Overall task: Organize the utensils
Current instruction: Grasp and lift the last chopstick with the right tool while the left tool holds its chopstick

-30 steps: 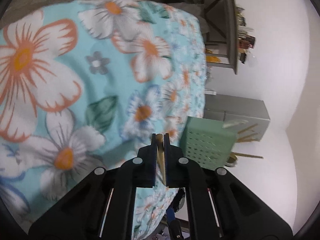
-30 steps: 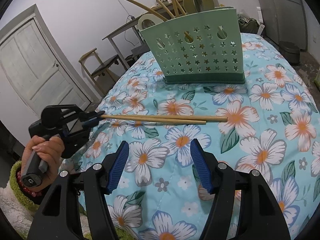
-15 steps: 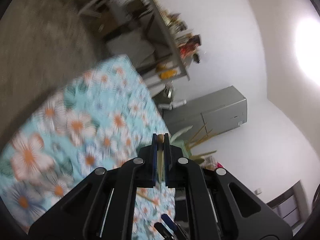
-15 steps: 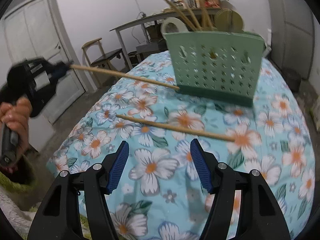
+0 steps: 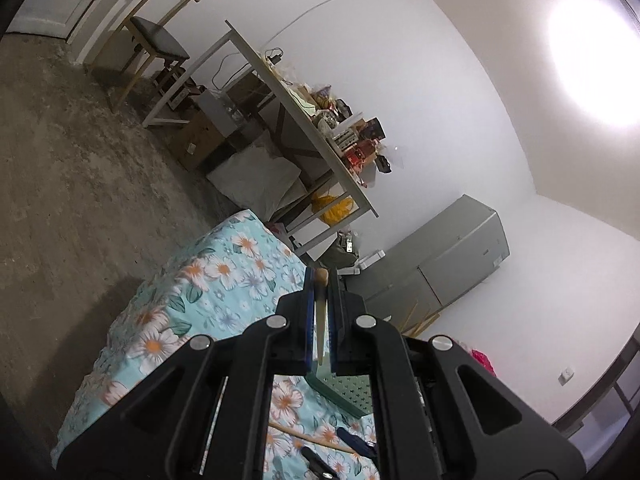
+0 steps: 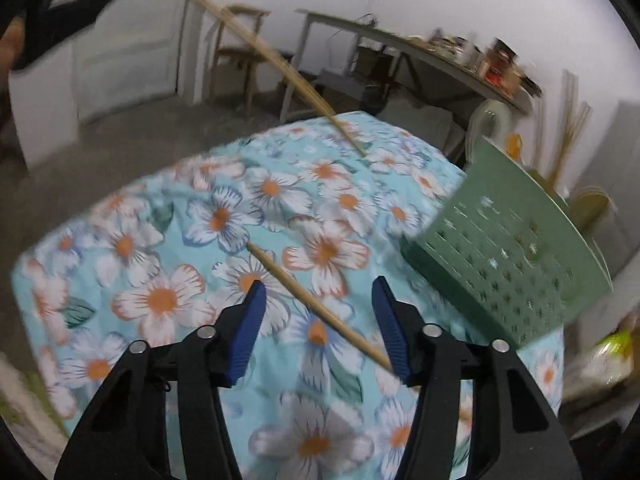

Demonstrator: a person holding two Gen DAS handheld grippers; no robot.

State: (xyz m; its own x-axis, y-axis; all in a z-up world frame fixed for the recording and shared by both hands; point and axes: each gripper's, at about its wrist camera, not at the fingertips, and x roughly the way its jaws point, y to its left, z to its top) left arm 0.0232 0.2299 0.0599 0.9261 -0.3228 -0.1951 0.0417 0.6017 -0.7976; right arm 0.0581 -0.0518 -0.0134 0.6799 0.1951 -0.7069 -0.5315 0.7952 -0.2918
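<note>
My left gripper [image 5: 321,280] is shut on a wooden chopstick [image 5: 321,316], held high above the floral-covered table; in the right wrist view the same chopstick [image 6: 272,58] slants down from the upper left through the air. A second chopstick [image 6: 316,304] lies on the floral cloth [image 6: 160,300]. My right gripper [image 6: 316,320] is open and hovers just above it, one finger on each side. The green perforated utensil holder [image 6: 508,256] stands at the right with several chopsticks and a spoon in it; it also shows in the left wrist view [image 5: 348,390].
A desk [image 5: 304,120] cluttered with small items, a wooden chair [image 5: 160,40] and a grey cabinet [image 5: 440,264] stand beyond the table. Bare concrete floor [image 5: 80,180] lies to the left. The table edge drops off on the near left side.
My left gripper has lifted its chopstick off the cloth and high above the table. My right gripper has moved forward and down over the chopstick left on the cloth.
</note>
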